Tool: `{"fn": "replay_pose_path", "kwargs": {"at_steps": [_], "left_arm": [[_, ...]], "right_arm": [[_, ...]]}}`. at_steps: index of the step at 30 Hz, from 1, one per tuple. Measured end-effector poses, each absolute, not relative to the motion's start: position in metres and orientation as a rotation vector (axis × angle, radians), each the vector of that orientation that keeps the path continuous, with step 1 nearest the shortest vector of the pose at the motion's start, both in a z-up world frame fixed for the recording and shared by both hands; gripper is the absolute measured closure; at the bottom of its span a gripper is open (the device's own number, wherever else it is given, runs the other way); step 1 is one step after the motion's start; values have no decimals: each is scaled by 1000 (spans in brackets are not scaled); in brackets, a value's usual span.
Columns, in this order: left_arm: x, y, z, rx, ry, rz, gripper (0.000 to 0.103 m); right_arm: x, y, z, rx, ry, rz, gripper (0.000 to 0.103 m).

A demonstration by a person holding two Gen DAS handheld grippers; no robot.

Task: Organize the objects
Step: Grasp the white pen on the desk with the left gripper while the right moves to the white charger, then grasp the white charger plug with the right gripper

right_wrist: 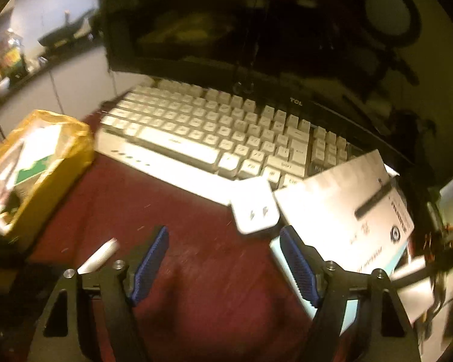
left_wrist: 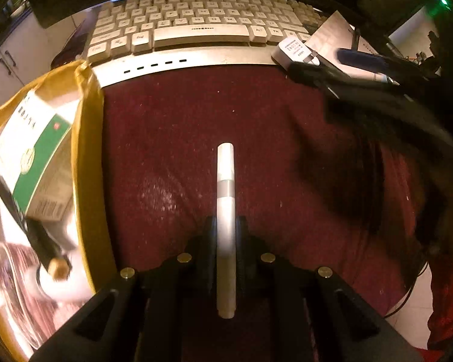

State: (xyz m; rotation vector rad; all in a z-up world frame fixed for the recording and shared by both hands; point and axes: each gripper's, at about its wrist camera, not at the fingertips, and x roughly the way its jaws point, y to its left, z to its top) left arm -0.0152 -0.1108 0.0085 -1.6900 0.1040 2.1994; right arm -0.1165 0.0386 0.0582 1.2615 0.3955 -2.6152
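My left gripper [left_wrist: 225, 221] is shut on a white marker pen [left_wrist: 225, 205], which points straight ahead over the dark red cloth [left_wrist: 172, 138]. The pen's tip also shows in the right wrist view [right_wrist: 101, 255], at the lower left. A yellow bag-lined box [left_wrist: 86, 138] sits to the left, holding a green and white carton [left_wrist: 36, 157] and a black pen [left_wrist: 24, 220]. My right gripper [right_wrist: 225, 259] is open and empty above the cloth, its blue pads [right_wrist: 149, 262] wide apart. A white charger plug [right_wrist: 253, 208] lies just ahead of it, by the keyboard.
A white keyboard [left_wrist: 196, 21] runs along the back, under a TCL monitor [right_wrist: 226, 30]. A white product box [right_wrist: 344, 208] lies at the right, overlapping the keyboard's end. The right gripper's arm [left_wrist: 377, 90] reaches in at the right of the left wrist view.
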Motion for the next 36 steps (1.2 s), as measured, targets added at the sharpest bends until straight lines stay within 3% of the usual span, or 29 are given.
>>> {"fn": "replay_pose_path", "kwargs": {"at_steps": [4, 8, 10, 19, 26, 31, 36], "left_arm": [[-12, -123, 11, -1666, 83, 2218, 91], [-19, -129, 16, -1657, 79, 2220, 91], [-21, -133, 16, -1656, 71, 2221, 90], [-30, -109, 13, -1646, 94, 2226, 88], [-30, -98, 12, -1631, 147, 2248, 85], [-18, -96, 13, -1608, 251, 2281, 85], [-17, -105, 13, -1614, 207, 2281, 85]], "right_arm": [[-144, 44, 42, 1349, 385, -2596, 38], [-149, 45, 39, 1345, 385, -2618, 38], [-150, 45, 40, 1331, 400, -2635, 52], [-115, 49, 47, 1358, 157, -2446, 53], [-70, 32, 44, 1343, 265, -2410, 52], [-69, 38, 44, 1306, 231, -2435, 51], [-65, 38, 45, 1260, 240, -2439, 51]]}}
